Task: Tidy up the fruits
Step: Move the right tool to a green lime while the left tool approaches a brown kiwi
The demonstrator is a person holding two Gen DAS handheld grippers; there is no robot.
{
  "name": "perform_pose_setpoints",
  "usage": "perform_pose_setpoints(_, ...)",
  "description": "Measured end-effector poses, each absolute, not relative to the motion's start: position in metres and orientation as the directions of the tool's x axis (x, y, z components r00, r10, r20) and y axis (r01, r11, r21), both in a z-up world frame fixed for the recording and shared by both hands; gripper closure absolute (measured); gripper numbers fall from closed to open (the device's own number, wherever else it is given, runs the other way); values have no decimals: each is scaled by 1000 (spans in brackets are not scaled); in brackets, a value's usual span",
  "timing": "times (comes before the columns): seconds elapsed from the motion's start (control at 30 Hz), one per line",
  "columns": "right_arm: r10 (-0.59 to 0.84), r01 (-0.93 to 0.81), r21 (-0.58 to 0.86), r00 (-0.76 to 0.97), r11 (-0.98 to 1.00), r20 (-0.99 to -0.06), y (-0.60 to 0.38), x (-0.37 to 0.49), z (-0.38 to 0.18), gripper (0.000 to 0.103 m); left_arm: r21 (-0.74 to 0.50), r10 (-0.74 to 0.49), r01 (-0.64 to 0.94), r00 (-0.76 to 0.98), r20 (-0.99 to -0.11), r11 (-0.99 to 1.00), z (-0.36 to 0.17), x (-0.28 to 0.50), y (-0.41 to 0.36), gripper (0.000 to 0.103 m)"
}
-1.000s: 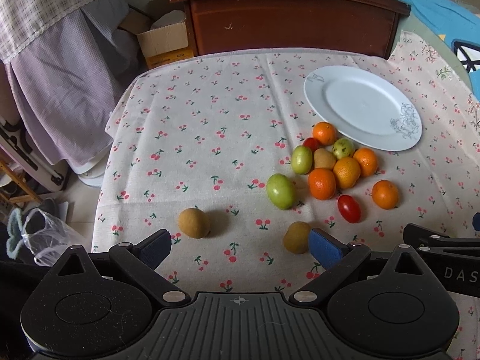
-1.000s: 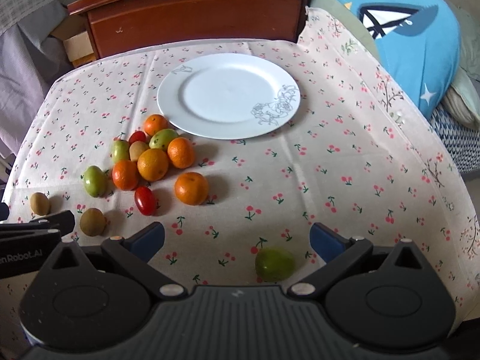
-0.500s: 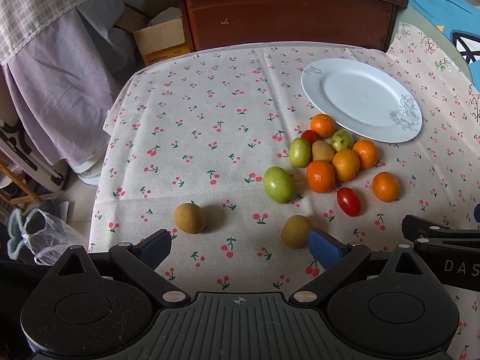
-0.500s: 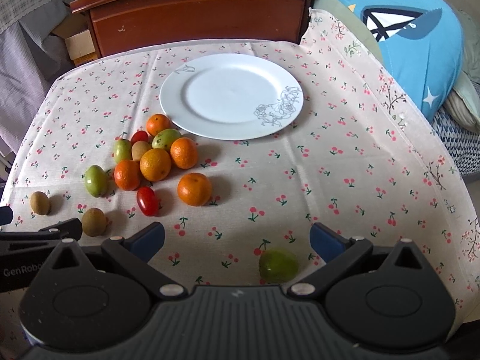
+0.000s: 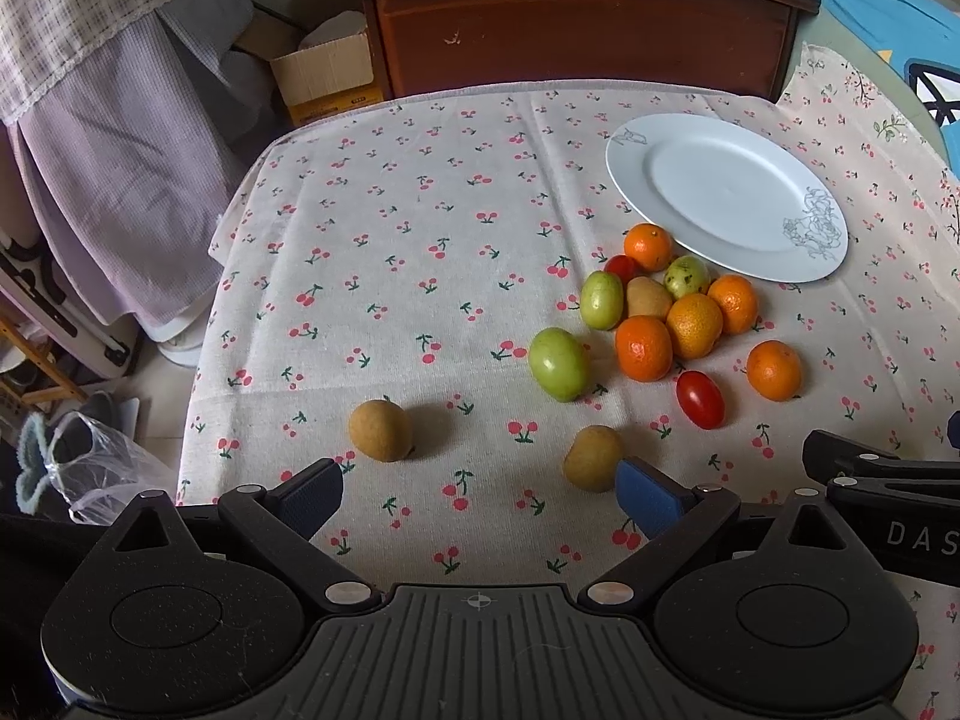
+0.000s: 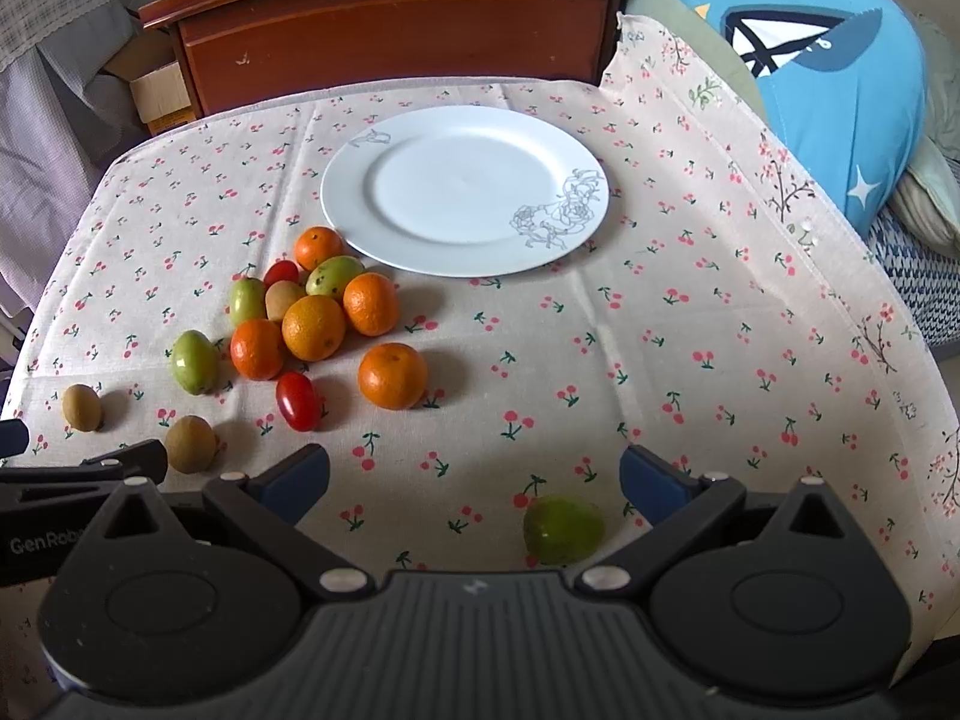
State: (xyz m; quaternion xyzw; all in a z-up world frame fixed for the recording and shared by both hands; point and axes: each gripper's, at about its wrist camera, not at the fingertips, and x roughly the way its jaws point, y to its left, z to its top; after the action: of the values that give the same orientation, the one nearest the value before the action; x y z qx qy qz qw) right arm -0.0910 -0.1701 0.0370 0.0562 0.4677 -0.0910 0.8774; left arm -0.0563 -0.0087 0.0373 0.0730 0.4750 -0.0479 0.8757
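Observation:
A white plate (image 5: pixel 726 198) (image 6: pixel 465 189) lies bare at the back of the cherry-print tablecloth (image 5: pixel 390 252). In front of it sits a cluster of oranges (image 5: pixel 643 348) (image 6: pixel 313 327), green fruits (image 5: pixel 558 363) (image 6: pixel 194 362), cherry tomatoes (image 5: pixel 699 399) (image 6: pixel 297 401) and brown kiwis. Two kiwis lie apart (image 5: pixel 380 429) (image 5: pixel 593 457). My left gripper (image 5: pixel 480 492) is open and empty, its right pad beside the near kiwi. My right gripper (image 6: pixel 474 480) is open and empty; a lone green fruit (image 6: pixel 563 529) lies between its fingers, near the right one.
A dark wooden cabinet (image 5: pixel 576 18) stands behind the table. A cardboard box (image 5: pixel 327 78) and hanging cloth (image 5: pixel 108 138) are at the left. A blue cushion (image 6: pixel 834 90) lies at the right. The table edges fall away left and right.
Both grippers have drawn back a little; the fruits appear slightly farther up in both views. Both stay open and nothing was picked up.

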Motion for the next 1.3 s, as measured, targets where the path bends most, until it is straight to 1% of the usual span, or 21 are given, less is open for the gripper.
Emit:
perform_pose_setpoints(0.47, -109, 205, 6, 543, 979, -833, -169, -90, 37, 1, 69, -28, 157, 545, -838, 985, 35, -57, -9, 5)
perform_pose_setpoints(0.57, -92, 191, 18, 551, 981, -829, -171, -92, 37, 2, 52, -47, 161, 552, -833, 986, 36, -57, -7, 4)
perform_pose_setpoints(0.7, -61, 184, 55, 569, 981, -820, -182, -99, 41, 3, 47, -37, 138, 552, -833, 989, 36, -53, 1, 4)
perform_pose_setpoints(0.9, -61, 262, 120, 593, 958, -803, -219, -112, 47, 3, 27, -21, 80, 541, -841, 996, 31, -45, 20, 4)
perform_pose_setpoints(1.1, -96, 356, 139, 568, 924, -818, -246, -121, 41, 3, 5, -32, 63, 559, -829, 998, 31, -45, 28, 5)
perform_pose_setpoints(1.2, -83, 386, 173, 564, 906, -821, -255, -125, 37, 8, 4, -43, 83, 560, -828, 997, 29, -47, 24, 6)
perform_pose_setpoints(1.3, -57, 393, 202, 557, 897, -828, -257, -128, 33, 16, -10, -66, 102, 561, -825, 995, 27, -48, 20, 6)
